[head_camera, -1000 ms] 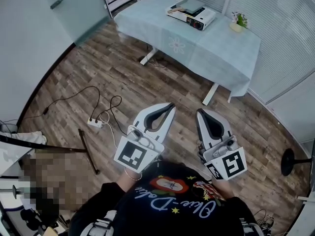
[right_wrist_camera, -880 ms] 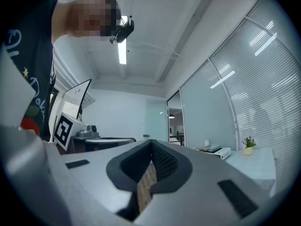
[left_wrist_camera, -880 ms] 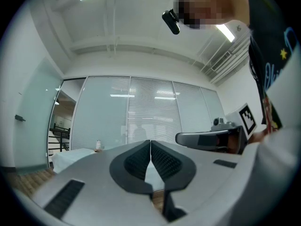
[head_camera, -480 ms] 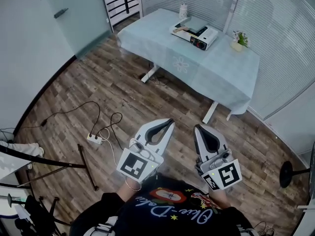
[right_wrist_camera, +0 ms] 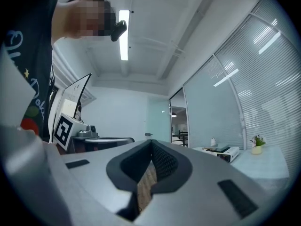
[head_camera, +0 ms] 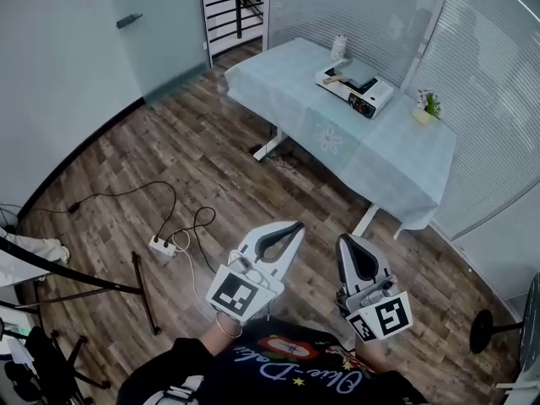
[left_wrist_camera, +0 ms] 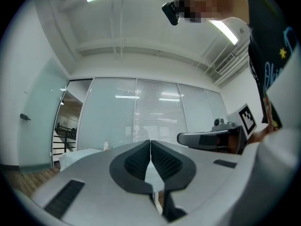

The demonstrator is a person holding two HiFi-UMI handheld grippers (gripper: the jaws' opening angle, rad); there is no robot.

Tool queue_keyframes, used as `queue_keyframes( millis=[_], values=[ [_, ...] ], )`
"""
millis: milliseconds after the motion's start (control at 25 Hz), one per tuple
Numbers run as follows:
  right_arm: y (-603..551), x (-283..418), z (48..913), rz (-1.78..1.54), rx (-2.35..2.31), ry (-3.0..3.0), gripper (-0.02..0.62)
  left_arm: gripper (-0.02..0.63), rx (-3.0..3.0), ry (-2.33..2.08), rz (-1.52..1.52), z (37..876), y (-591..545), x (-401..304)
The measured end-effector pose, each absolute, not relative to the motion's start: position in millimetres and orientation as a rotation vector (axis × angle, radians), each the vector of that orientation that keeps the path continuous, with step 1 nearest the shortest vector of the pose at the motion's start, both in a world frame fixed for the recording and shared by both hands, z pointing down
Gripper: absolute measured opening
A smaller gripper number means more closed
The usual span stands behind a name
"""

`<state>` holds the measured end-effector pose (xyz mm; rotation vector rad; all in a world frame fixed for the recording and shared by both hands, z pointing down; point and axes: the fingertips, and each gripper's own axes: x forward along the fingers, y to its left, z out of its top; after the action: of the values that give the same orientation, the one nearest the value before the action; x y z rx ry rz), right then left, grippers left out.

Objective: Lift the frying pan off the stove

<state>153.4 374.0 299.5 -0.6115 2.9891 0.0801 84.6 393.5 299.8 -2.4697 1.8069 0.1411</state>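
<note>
Frying pan point(head_camera: 358, 79) lay far off on the cloth-covered surface point(head_camera: 337, 137), atop the white stove point(head_camera: 358, 93), flat, greyish and too small to make out. The right gripper view caught the stove as well; the left gripper view did not. The left gripper point(head_camera: 294, 225) and right gripper point(head_camera: 346, 240) had their fingers point(left_wrist_camera: 136, 161) pressed together, empty.

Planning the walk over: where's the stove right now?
Head view, upper right: the stove sits on the cloth-covered table, between a white bottle and a small potted plant.
</note>
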Motion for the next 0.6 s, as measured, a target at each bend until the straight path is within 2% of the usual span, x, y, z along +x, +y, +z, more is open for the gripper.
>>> queue_keyframes(
  millis=[600],
  values=[
    [347, 96, 305, 0.047, -0.426, 3.028, 0.0, 0.006, -2.332, 1.986, 0.146, 304, 390, 28]
  ],
)
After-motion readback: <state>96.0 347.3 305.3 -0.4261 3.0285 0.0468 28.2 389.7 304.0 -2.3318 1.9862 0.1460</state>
